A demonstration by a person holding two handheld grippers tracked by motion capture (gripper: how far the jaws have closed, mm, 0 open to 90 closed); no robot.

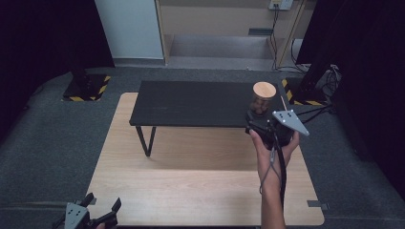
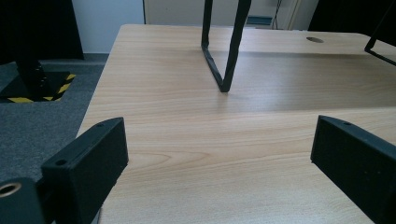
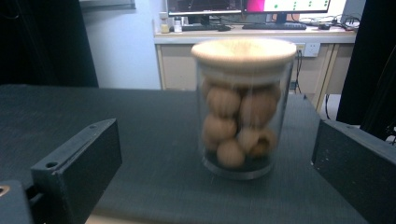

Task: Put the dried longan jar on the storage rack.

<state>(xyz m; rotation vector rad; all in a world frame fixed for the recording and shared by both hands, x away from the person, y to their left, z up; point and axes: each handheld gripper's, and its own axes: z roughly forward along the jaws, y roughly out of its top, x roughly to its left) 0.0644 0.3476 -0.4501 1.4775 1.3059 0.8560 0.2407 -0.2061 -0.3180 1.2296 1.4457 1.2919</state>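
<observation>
The right gripper (image 1: 260,125), held in the person's right hand (image 1: 272,145), sits at the near right edge of a low black shelf (image 1: 191,102), with its jaws spread wide and holding nothing. In the right gripper view the two black jaws stand well apart at the lower corners, and a clear glass jar (image 3: 243,109) stands upright on the shelf between them and a little beyond, touching neither jaw. The jar has a pale wooden lid (image 3: 243,50) and is packed with round brown things, probably nuts, though the slight blur makes that hard to confirm. From the high view the jar (image 1: 262,99) stands at the right end of the shelf, just ahead of the gripper. The shelf rests on thin black legs (image 1: 145,139) on a light wooden table (image 1: 200,191). The left gripper (image 1: 102,210) is low at the table's near left corner, well apart from the jar, its jaws also spread and empty; in the left gripper view they frame bare tabletop (image 2: 210,154) with one shelf leg (image 2: 224,56) further off. Behind the shelf, a desk (image 3: 252,35) carries monitors.
</observation>
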